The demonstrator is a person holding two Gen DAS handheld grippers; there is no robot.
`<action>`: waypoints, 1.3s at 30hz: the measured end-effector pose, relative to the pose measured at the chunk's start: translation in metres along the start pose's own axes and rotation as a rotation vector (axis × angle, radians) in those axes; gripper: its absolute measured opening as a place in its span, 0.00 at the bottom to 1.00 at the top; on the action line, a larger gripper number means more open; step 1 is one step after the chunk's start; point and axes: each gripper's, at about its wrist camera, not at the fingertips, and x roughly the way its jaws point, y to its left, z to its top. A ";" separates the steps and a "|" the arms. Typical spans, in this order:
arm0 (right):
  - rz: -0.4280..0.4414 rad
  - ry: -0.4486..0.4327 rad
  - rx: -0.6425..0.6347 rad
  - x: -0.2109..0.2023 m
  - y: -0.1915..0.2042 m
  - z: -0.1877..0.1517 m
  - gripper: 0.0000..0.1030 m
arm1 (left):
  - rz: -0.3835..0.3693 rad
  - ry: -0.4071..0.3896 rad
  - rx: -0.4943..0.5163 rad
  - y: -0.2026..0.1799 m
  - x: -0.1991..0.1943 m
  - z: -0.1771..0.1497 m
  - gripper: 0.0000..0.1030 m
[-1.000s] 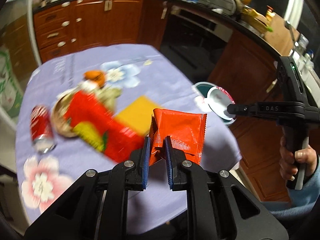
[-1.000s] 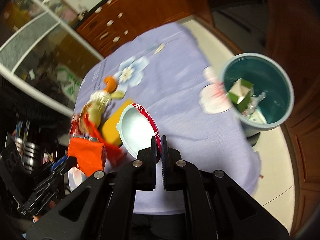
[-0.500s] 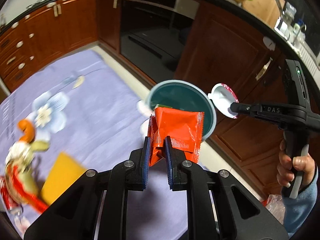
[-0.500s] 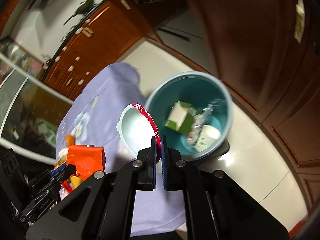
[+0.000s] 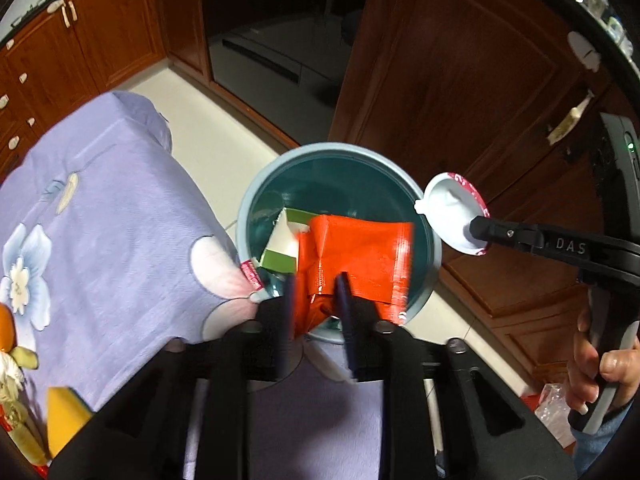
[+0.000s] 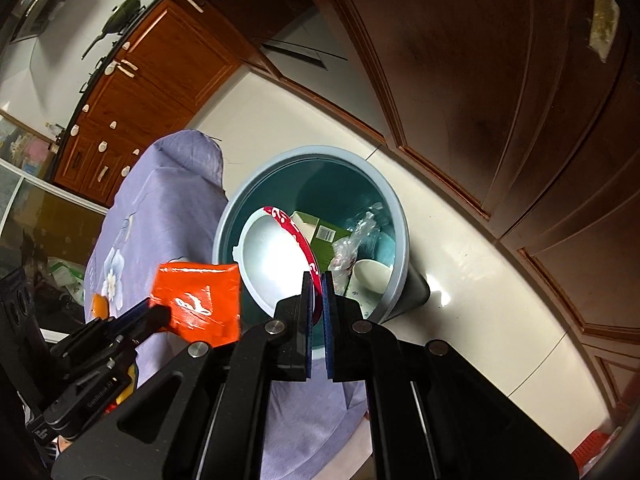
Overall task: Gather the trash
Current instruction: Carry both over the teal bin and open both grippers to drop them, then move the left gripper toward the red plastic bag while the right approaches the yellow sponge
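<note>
At the left of the left wrist view lay the purple tablecloth [image 5: 112, 216], some rubbish left on it. At centre, the left gripper [image 5: 316, 300] hung over the bin [image 5: 424, 200], its jaws opening around the orange packet [image 5: 360, 248] to drop it. At right, the right gripper [image 6: 317, 292] pinched the paper bowl [image 6: 276, 256] by its rim above the bin, probably next.

Both wrist views above bin [image 5: 428, 216]

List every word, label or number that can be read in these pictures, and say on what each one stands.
"DAS": on the right gripper, along its finger arm.
Small raised lettering on the left gripper: too small to read surely.
White print on the orange wrapper: unreadable.
Barcode label on the green carton: too small.
</note>
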 end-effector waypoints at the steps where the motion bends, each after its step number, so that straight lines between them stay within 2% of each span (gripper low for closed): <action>1: -0.001 0.006 0.003 0.003 -0.001 0.001 0.04 | 0.003 0.000 0.000 0.000 0.002 0.000 0.39; 2: -0.001 0.010 0.003 0.004 -0.002 0.002 0.04 | 0.014 -0.002 -0.001 0.000 0.004 0.001 0.49; 6: -0.011 0.031 -0.007 0.013 0.000 0.006 0.04 | 0.027 -0.003 -0.014 0.005 0.007 0.003 0.53; 10: -0.010 0.042 -0.015 0.019 0.005 0.006 0.10 | 0.037 -0.008 -0.040 0.013 0.001 -0.001 0.66; 11: -0.011 0.044 -0.011 0.020 0.004 0.006 0.17 | 0.043 -0.009 -0.043 0.015 0.000 -0.001 0.70; 12: -0.010 0.043 -0.008 0.021 0.005 0.006 0.34 | 0.047 -0.012 -0.045 0.017 -0.002 -0.002 0.72; 14: -0.022 0.028 -0.005 0.020 0.006 0.006 0.56 | 0.056 -0.021 -0.051 0.019 -0.005 -0.004 0.79; 16: -0.041 0.013 -0.012 0.017 0.011 0.006 0.64 | 0.064 -0.033 -0.057 0.021 -0.010 -0.006 0.85; 17: -0.050 0.012 -0.011 0.016 0.012 0.005 0.74 | 0.066 -0.040 -0.061 0.023 -0.013 -0.007 0.87; 23: -0.076 0.014 -0.021 0.014 0.025 0.000 0.76 | 0.069 -0.071 -0.093 0.035 -0.035 -0.019 0.89; 31: -0.060 0.038 -0.076 0.016 0.062 -0.018 0.76 | 0.111 -0.113 -0.154 0.065 -0.071 -0.047 0.91; 39: -0.035 0.041 -0.152 0.013 0.109 -0.043 0.76 | 0.218 -0.169 -0.245 0.111 -0.117 -0.090 0.92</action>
